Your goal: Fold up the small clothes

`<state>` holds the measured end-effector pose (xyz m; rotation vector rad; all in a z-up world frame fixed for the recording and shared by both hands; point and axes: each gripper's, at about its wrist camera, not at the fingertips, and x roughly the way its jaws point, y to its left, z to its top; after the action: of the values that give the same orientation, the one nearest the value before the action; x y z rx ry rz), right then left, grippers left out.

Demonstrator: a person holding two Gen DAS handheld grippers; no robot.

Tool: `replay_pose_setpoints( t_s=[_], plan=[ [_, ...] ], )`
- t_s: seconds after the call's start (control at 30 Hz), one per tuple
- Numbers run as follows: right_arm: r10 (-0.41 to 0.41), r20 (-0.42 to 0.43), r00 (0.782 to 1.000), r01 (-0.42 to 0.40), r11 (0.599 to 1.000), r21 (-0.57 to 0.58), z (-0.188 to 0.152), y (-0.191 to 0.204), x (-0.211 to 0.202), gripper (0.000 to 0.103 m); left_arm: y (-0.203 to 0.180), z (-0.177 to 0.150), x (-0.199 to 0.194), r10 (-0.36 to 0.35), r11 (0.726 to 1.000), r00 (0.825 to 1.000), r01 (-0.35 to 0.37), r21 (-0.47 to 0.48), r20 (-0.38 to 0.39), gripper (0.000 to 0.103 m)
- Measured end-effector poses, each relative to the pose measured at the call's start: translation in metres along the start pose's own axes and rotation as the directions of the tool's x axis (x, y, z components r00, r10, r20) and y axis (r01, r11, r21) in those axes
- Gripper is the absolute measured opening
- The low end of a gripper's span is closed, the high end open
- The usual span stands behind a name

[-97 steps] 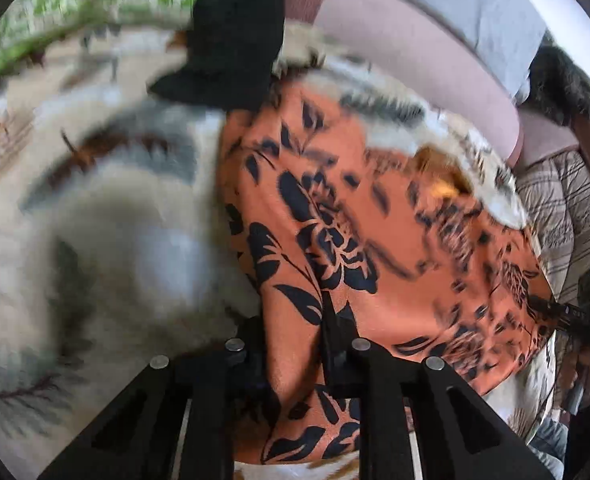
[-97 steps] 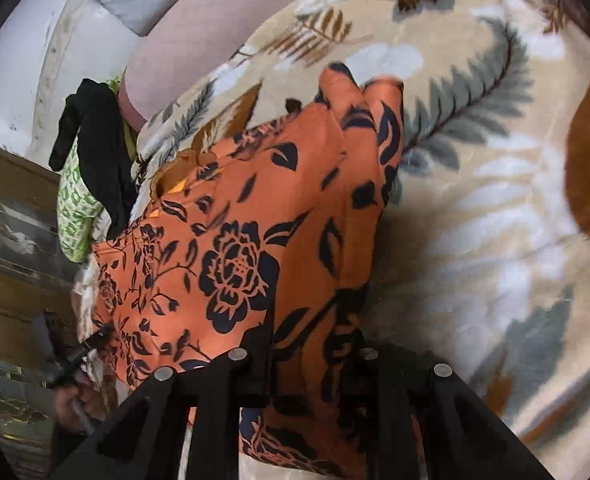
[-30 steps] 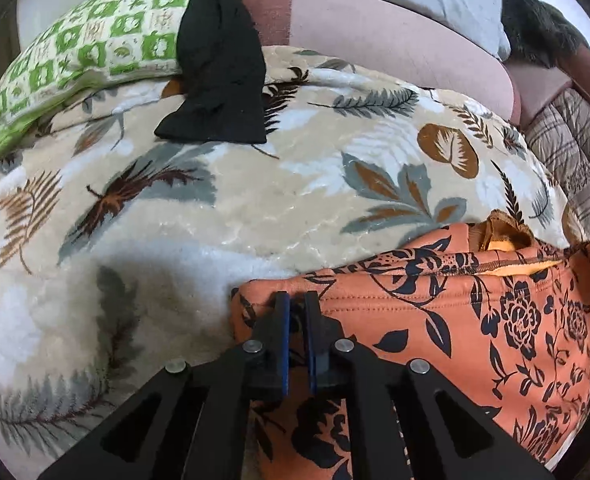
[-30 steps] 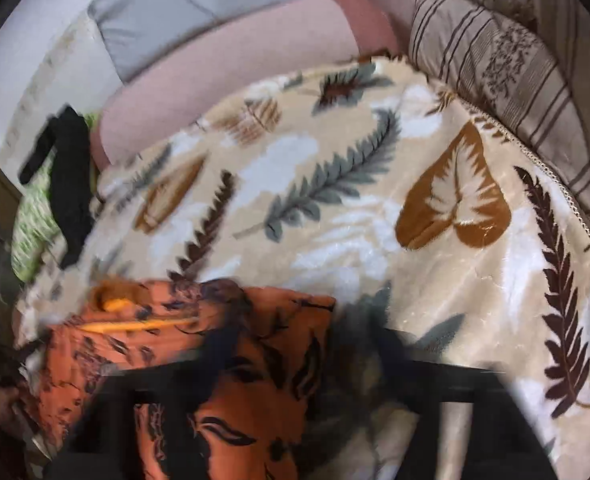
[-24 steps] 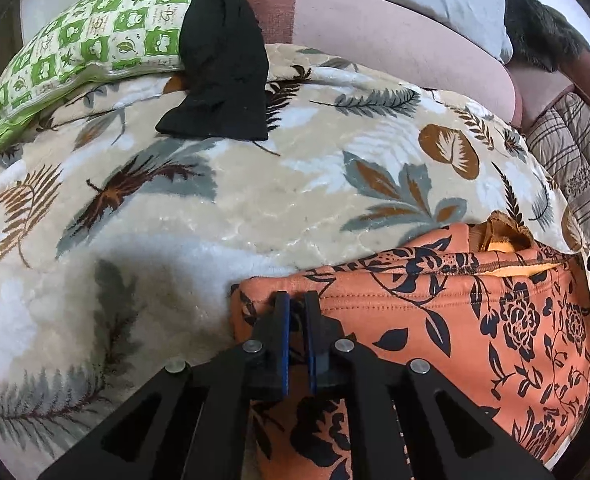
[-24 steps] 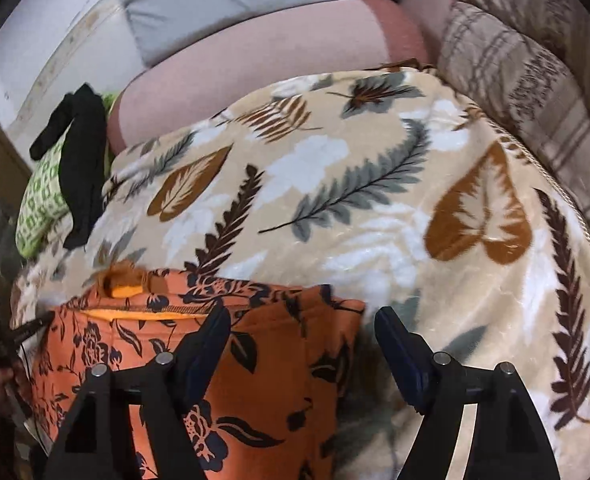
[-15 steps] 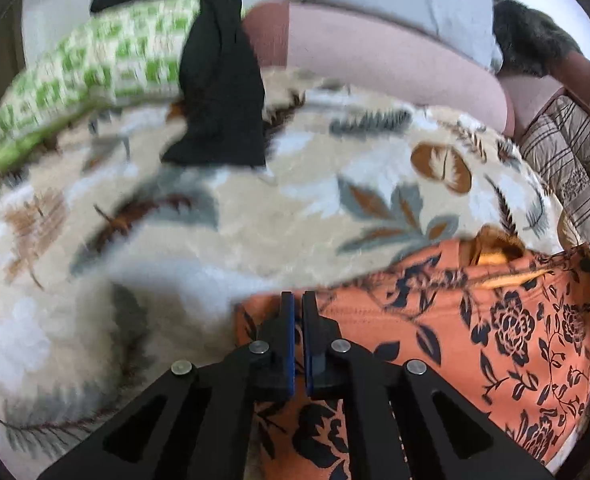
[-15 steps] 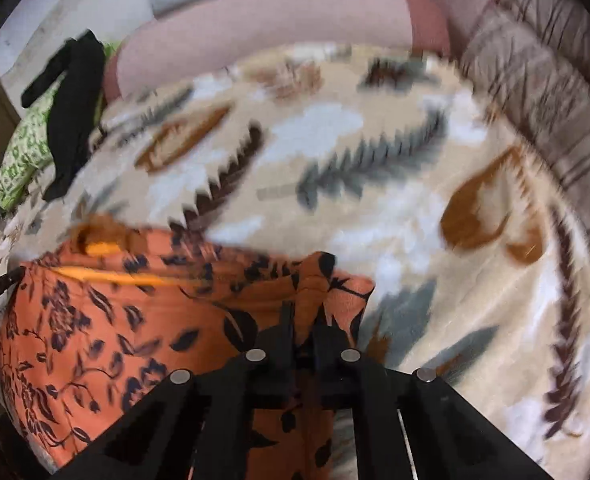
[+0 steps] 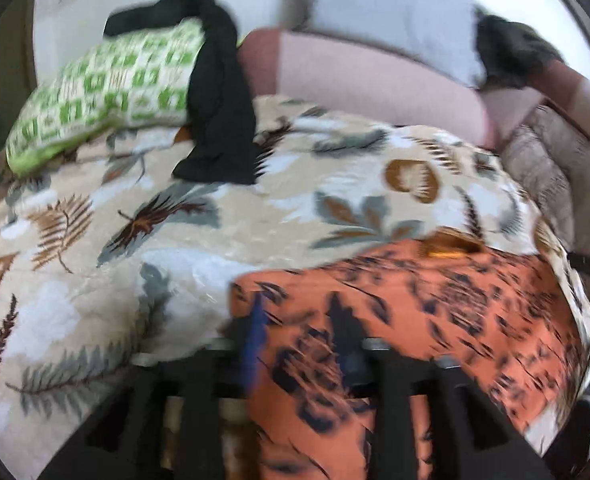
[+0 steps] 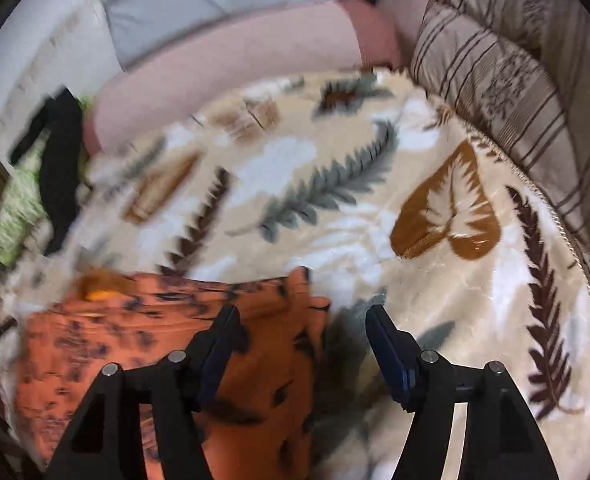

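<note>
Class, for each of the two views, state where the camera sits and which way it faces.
Left wrist: on the left hand-held gripper, angled down at the orange floral garment; its jaws opening.
Right wrist: on the right hand-held gripper, angled down at the garment's corner; jaws opening.
Shared: garment, leaf-print beige blanket, green checked pillow.

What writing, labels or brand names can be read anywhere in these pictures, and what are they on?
None: no words, numbers or brand marks can be read in either view.
Green and white pillow: a checked print of small motifs, too blurred to tell whether any are letters.
Orange floral garment: flower print only, no label visible.
Leaf-print blanket: leaves and ferns, no text.
Striped cushion: stripes and an ornamental motif, no readable text.
</note>
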<state>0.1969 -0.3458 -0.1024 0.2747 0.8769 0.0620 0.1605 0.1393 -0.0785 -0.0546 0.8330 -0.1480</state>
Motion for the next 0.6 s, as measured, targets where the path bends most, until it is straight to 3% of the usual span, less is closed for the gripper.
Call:
replay_pose_setpoints(
  t_s=[0.03,0.1,0.13,0.17,0.2,0.27,0.3,0.33,0.37,0.4,0.43,0.47,0.53,0.6],
  plan=[
    [0.054,0.008,0.998,-0.054,0.999,0.007,-0.004,0.005,-0.012,0.069,-0.007,-0.005,-0.008,0.002,1.0,1.0,-0.002,0.015,0.01,0.064],
    [0.203,-0.03,0.979,-0.203,0.979,0.011,-0.014,0.02,-0.019,0.069,-0.02,-0.02,-0.013,-0.006,0.999,1.0,0.005,0.043,0.008,0.064],
    [0.285,-0.073,0.956,-0.284,0.959,0.022,-0.022,0.026,-0.017,0.07,-0.023,-0.028,-0.002,-0.004,0.999,0.999,0.005,0.042,-0.035,0.064],
    [0.369,-0.138,0.919,-0.366,0.93,0.048,-0.034,0.03,-0.007,0.071,-0.022,-0.034,0.007,0.005,1.0,0.997,-0.002,0.029,-0.081,0.064],
    [0.375,-0.18,0.909,-0.37,0.927,0.063,-0.042,0.03,0.005,0.071,-0.015,-0.044,0.028,0.036,0.999,0.986,-0.036,0.003,-0.162,0.063],
    [0.263,-0.262,0.929,-0.233,0.962,0.141,-0.065,0.005,0.041,0.067,-0.005,-0.049,0.038,0.04,0.998,0.982,-0.047,-0.034,-0.187,0.059],
    [0.301,-0.221,0.928,-0.249,0.94,0.234,-0.069,-0.011,0.043,0.053,-0.005,-0.045,0.027,0.057,0.997,0.984,-0.066,-0.05,-0.17,0.057],
    [0.325,-0.173,0.93,-0.261,0.913,0.313,-0.071,-0.023,0.035,0.051,-0.006,-0.042,0.016,0.074,0.995,0.986,-0.083,-0.056,-0.146,0.058],
    [0.291,-0.144,0.946,-0.233,0.918,0.322,-0.069,-0.024,0.021,0.053,-0.009,-0.04,-0.003,0.07,0.996,0.993,-0.075,-0.057,-0.094,0.058],
    [0.249,-0.123,0.961,-0.206,0.936,0.284,-0.067,-0.019,0.008,0.063,-0.013,-0.04,-0.015,0.057,0.997,0.996,-0.06,-0.05,-0.066,0.058],
    [0.23,-0.093,0.969,-0.202,0.949,0.242,-0.067,-0.011,-0.005,0.067,-0.018,-0.043,-0.026,0.03,0.999,0.998,-0.032,-0.032,-0.05,0.063],
    [0.259,-0.074,0.963,-0.239,0.947,0.214,-0.069,-0.002,-0.016,0.068,-0.023,-0.049,-0.032,0.01,1.0,0.999,-0.01,-0.015,-0.044,0.065],
    [0.386,-0.1,0.917,-0.364,0.913,0.184,-0.079,0.017,-0.024,0.07,-0.032,-0.065,-0.03,0.012,1.0,0.998,-0.012,0.004,-0.064,0.069],
    [0.42,-0.17,0.892,-0.389,0.902,0.187,-0.098,0.024,-0.013,0.07,-0.029,-0.082,-0.011,0.065,0.998,0.985,-0.064,0.014,-0.16,0.069]
  ],
)
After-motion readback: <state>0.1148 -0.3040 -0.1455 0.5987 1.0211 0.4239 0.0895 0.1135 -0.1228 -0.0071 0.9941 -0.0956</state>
